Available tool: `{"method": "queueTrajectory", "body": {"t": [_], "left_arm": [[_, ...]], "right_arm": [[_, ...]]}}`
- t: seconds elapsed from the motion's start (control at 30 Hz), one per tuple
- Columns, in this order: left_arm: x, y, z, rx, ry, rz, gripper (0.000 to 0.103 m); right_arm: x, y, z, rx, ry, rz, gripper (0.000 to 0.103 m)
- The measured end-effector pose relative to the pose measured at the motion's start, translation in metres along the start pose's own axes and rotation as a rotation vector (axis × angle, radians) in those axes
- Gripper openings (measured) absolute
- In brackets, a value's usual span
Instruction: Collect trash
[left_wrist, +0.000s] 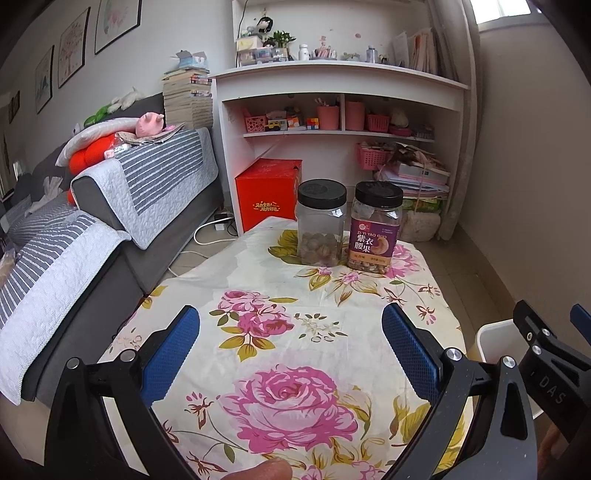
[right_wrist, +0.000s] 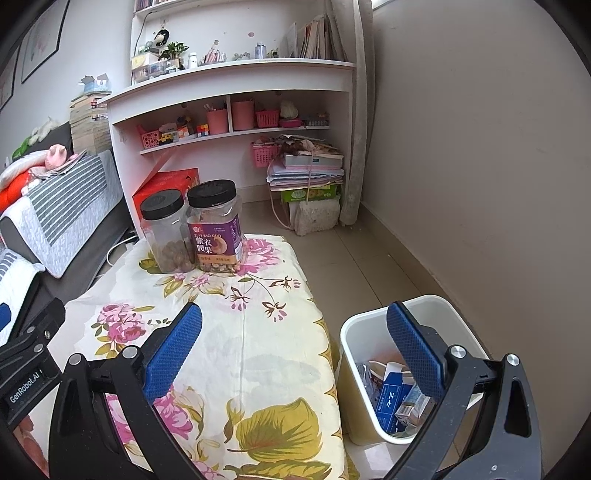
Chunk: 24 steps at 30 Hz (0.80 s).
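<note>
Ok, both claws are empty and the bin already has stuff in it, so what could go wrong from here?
1. The only things left on the table are two capped jars that hold food; grabbing them as trash would likely be a mistake.
2. The jars stand touching, so reaching for one may tip the other.
3. The bin sits tight against the table's edge below the open right claw, so a swing could knock it.

"ZI YI YAO GUO" on jar label (left_wrist: 373, 240)

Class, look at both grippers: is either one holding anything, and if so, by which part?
Nothing is held. The left gripper and the right gripper are both open and empty above the floral tablecloth.
</note>
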<state>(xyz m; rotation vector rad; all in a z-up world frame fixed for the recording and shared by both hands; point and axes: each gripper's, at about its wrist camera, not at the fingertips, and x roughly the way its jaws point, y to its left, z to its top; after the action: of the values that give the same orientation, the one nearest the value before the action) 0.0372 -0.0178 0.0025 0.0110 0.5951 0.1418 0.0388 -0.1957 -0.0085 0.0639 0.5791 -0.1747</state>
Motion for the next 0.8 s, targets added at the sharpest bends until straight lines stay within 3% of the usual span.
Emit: {"method": "queueTrajectory", "body": {"t": [0.8], "left_arm": [[-0.002,-0.01,0.001,-0.007,0.001,-0.003,0.096]], "right_arm": [[-0.002,0.001,-0.001,-0.012,-0.008,0.012,0.096]]}}
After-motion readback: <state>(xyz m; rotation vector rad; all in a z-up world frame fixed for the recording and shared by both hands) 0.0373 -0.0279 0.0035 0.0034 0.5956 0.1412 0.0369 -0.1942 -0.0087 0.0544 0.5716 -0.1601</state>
